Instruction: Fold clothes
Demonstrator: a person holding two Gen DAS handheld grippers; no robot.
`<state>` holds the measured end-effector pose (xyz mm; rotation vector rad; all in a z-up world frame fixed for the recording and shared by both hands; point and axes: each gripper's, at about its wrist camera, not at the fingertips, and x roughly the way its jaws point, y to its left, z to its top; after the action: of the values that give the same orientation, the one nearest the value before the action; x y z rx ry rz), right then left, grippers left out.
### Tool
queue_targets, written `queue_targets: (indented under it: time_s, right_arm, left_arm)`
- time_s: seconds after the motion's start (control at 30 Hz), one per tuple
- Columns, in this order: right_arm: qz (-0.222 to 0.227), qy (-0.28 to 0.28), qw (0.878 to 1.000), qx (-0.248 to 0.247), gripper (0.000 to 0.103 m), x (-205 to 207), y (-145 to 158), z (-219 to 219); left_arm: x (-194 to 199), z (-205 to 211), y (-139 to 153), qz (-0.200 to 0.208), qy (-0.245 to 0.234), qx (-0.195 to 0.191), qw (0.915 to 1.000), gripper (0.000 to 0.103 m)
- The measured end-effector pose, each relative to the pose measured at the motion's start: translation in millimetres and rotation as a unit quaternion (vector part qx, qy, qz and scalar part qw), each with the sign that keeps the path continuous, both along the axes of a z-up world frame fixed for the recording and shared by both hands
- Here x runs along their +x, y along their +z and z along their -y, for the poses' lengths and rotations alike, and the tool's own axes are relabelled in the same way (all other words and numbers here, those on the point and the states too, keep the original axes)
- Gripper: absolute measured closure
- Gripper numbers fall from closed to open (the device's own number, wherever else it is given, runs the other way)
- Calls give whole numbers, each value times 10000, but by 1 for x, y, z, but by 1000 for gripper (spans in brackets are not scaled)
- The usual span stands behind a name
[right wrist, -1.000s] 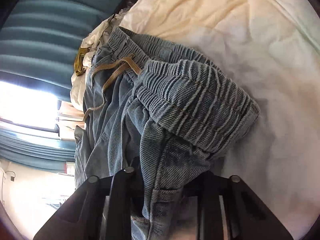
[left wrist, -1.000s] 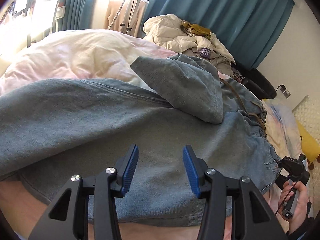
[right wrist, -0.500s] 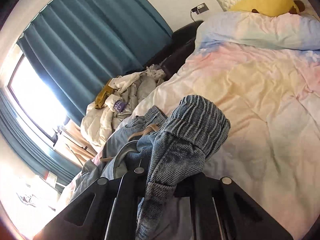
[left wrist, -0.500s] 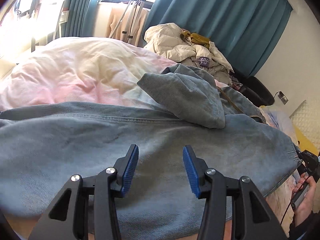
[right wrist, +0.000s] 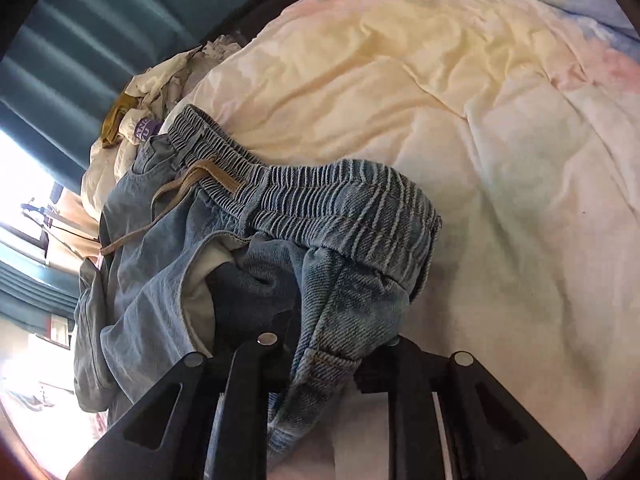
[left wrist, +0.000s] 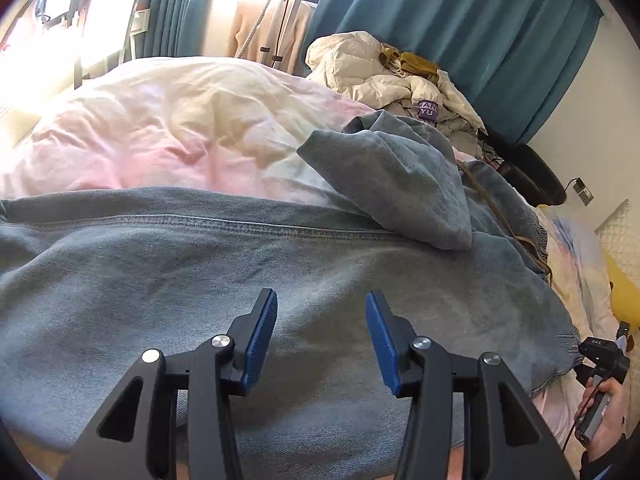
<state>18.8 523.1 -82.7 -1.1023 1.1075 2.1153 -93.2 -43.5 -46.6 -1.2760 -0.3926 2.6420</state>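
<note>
Light blue jeans (left wrist: 160, 272) lie spread across the bed, with one leg end (left wrist: 400, 184) folded back on top. My left gripper (left wrist: 320, 320) hovers just above the denim, open, its blue pads apart with nothing between them. The right gripper (right wrist: 324, 356) has a bunched corner of the jeans below the elastic waistband (right wrist: 340, 200) between its fingers, and its jaws are opening. A tan drawstring (right wrist: 188, 184) trails from the waistband. In the left wrist view the right gripper (left wrist: 600, 356) sits at the jeans' right edge, held by a hand (left wrist: 608, 412).
A pastel duvet (left wrist: 180, 120) covers the bed (right wrist: 440, 100). A heap of cream clothing (left wrist: 380, 72) lies at its far side in front of teal curtains (left wrist: 460, 20). A yellow pillow (left wrist: 620, 288) and a black chair (left wrist: 532, 168) are on the right.
The right gripper tilted up toward the headboard, then back down, with the waistband corner still between its fingers. The jeans' right edge was drawn out flatter. The left gripper stayed put.
</note>
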Motion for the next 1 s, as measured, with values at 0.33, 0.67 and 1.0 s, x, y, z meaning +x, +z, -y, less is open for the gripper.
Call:
queue_targets:
  time_s: [0.33,0.67,1.0]
  right_arm:
    - [-746,-530,9865,1359,51,69,79,69]
    - [-764,1267,9763,1577,51,5,62,160]
    - [-636,1694,9725,1468,51,-20,43,183]
  left_arm:
    - [15,55,28,-159,796,-339,9961,56]
    - [3,187,65,119,1433,-692,9872,56]
    - [-4,296,54,414,2131,-1423,9657,56]
